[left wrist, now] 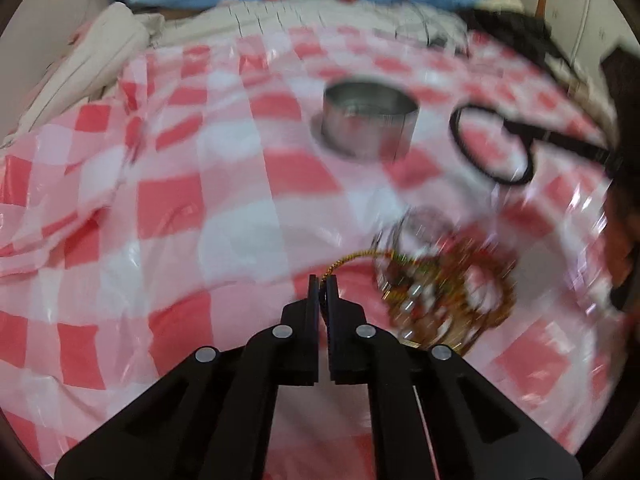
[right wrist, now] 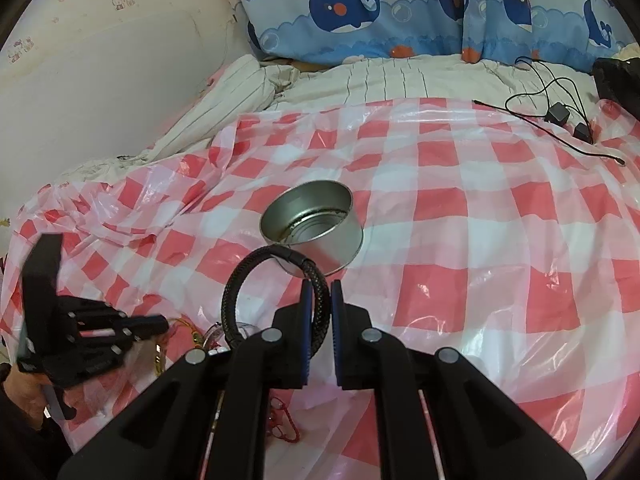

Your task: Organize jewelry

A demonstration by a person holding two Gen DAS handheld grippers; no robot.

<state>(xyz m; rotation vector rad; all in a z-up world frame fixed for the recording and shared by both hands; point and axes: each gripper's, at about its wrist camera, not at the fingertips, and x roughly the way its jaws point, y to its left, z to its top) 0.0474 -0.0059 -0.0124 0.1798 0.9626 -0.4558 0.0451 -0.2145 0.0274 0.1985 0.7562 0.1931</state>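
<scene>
1. The left gripper (left wrist: 323,280) is closed on a thin gold chain (left wrist: 352,259) leading to a tangled jewelry pile (left wrist: 436,292)
2. The right gripper (right wrist: 320,292) is clamped on a black braided bracelet (right wrist: 236,292), held before an open metal tin (right wrist: 316,228) on the red-checked plastic sheet (right wrist: 500,240)

Bed (right wrist: 400,76) under a red-and-white checked plastic sheet (right wrist: 500,220) — striped cream bedding bare along its far edge. Blue whale-print pillows (right wrist: 352,8) against the head, cream patterned wall (right wrist: 100,40) alongside, black cables (right wrist: 560,108) at the far corner.
</scene>
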